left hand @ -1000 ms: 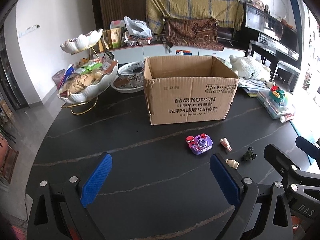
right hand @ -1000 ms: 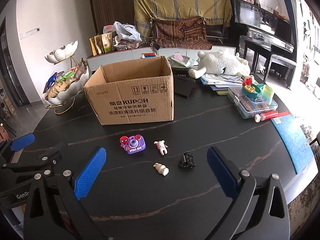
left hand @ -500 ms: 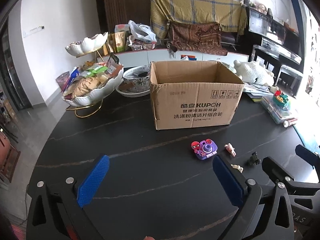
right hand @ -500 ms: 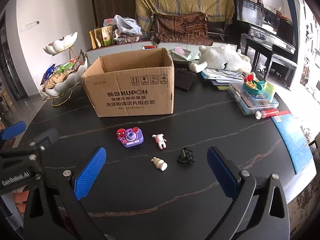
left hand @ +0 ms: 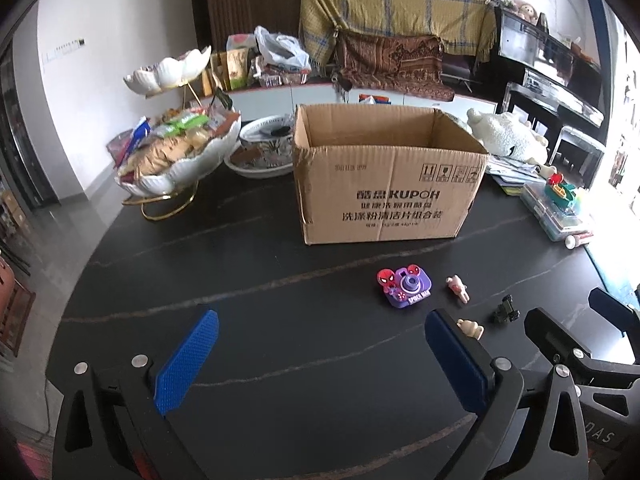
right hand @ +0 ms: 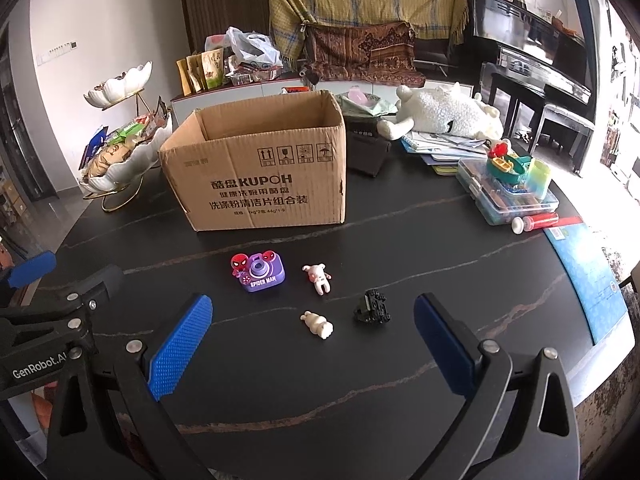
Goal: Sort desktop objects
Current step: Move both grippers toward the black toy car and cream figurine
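An open cardboard box (left hand: pixel 384 184) (right hand: pixel 260 176) stands on the black table (left hand: pixel 280 300). In front of it lie a purple Spider-Man toy camera (left hand: pixel 406 291) (right hand: pixel 260 271), a pink-white bear figure (left hand: pixel 457 288) (right hand: pixel 318 277), a cream figure (left hand: pixel 472 327) (right hand: pixel 317 323) and a small black toy vehicle (left hand: pixel 506 313) (right hand: pixel 372 306). My left gripper (left hand: pixel 320 360) is open and empty, left of the toys. My right gripper (right hand: pixel 312 344) is open and empty, just short of the cream figure.
A white tiered snack stand (left hand: pixel 176 152) and a patterned bowl (left hand: pixel 264 152) sit at the back left. A white plush toy (right hand: pixel 444 112), papers, a clear case with a toy boat (right hand: pixel 508 188) and a blue book (right hand: pixel 588 276) lie at the right.
Both grippers have drawn slightly back from the toys and shifted a little. The view of each has tilted. Nothing on the table has moved.
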`<state>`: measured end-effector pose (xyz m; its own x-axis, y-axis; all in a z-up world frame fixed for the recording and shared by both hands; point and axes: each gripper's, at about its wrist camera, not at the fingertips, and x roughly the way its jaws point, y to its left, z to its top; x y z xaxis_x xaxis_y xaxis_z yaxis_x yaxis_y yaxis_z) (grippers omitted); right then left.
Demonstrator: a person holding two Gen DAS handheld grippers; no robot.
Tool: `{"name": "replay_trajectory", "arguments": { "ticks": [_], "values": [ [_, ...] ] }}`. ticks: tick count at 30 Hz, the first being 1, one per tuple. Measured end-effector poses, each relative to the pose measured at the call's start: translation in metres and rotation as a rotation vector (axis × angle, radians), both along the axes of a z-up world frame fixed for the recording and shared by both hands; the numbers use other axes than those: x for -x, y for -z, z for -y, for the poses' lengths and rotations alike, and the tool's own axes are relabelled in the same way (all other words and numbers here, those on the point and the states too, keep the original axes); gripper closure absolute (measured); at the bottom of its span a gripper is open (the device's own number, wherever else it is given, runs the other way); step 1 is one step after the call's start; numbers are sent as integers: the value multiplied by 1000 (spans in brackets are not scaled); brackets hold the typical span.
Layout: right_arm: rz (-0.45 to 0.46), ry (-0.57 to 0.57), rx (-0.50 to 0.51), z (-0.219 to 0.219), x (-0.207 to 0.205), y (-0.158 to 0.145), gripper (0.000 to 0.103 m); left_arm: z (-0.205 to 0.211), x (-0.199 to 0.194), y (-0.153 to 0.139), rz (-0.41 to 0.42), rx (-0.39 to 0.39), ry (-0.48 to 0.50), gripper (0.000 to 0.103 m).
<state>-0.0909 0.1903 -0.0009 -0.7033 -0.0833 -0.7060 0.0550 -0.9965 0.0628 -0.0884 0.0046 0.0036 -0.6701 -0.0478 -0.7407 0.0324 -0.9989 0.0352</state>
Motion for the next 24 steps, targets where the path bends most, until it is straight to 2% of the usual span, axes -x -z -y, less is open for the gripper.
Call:
{"name": "replay_trajectory", "arguments": {
  "ticks": [10, 24],
  "values": [
    [34, -7, -1, 1, 8, 14, 3, -3, 8, 13, 28, 39, -9, 1],
    [72, -25, -6, 1, 21, 30, 3, -7, 22, 36, 107, 27, -15, 1]
  ]
}}
